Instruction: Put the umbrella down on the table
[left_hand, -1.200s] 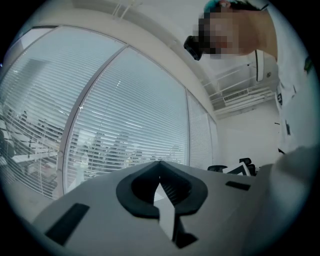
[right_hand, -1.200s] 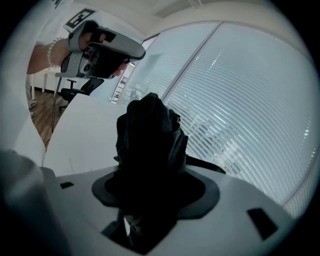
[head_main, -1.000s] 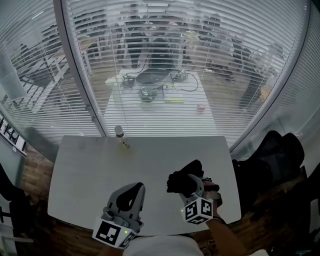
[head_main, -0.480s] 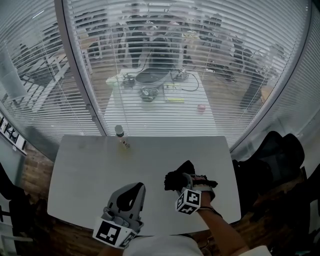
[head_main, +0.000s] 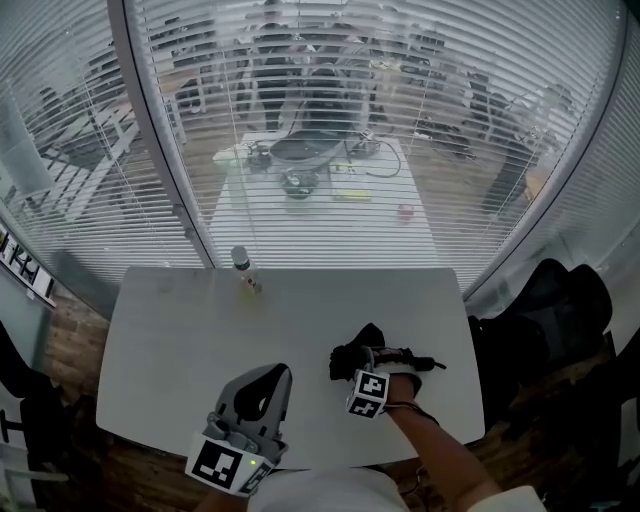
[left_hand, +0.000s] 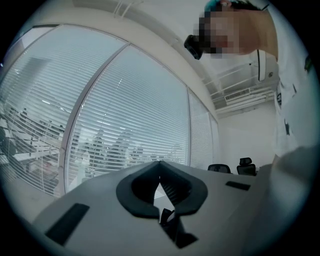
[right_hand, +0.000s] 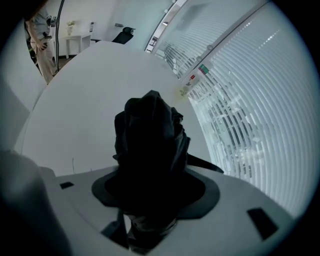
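Observation:
A folded black umbrella (head_main: 349, 356) is held near the right front of the white table (head_main: 180, 330), low over its top; whether it touches I cannot tell. My right gripper (head_main: 364, 362) is shut on the umbrella, pointing steeply down, and a thin black end (head_main: 428, 364) sticks out to the right. In the right gripper view the umbrella's bunched fabric (right_hand: 150, 135) fills the space between the jaws and hides the fingertips. My left gripper (head_main: 264, 384) rests at the table's front edge, left of the umbrella. Its jaws (left_hand: 160, 164) meet at the tips with nothing between them.
A small bottle (head_main: 241, 262) stands at the table's far edge by the glass wall with blinds (head_main: 320, 150), and the bottle (right_hand: 186, 90) shows again in the right gripper view. A black chair (head_main: 560, 300) stands right of the table.
My right gripper has sunk toward the table with the umbrella and tipped further down. The left gripper has stayed where it was.

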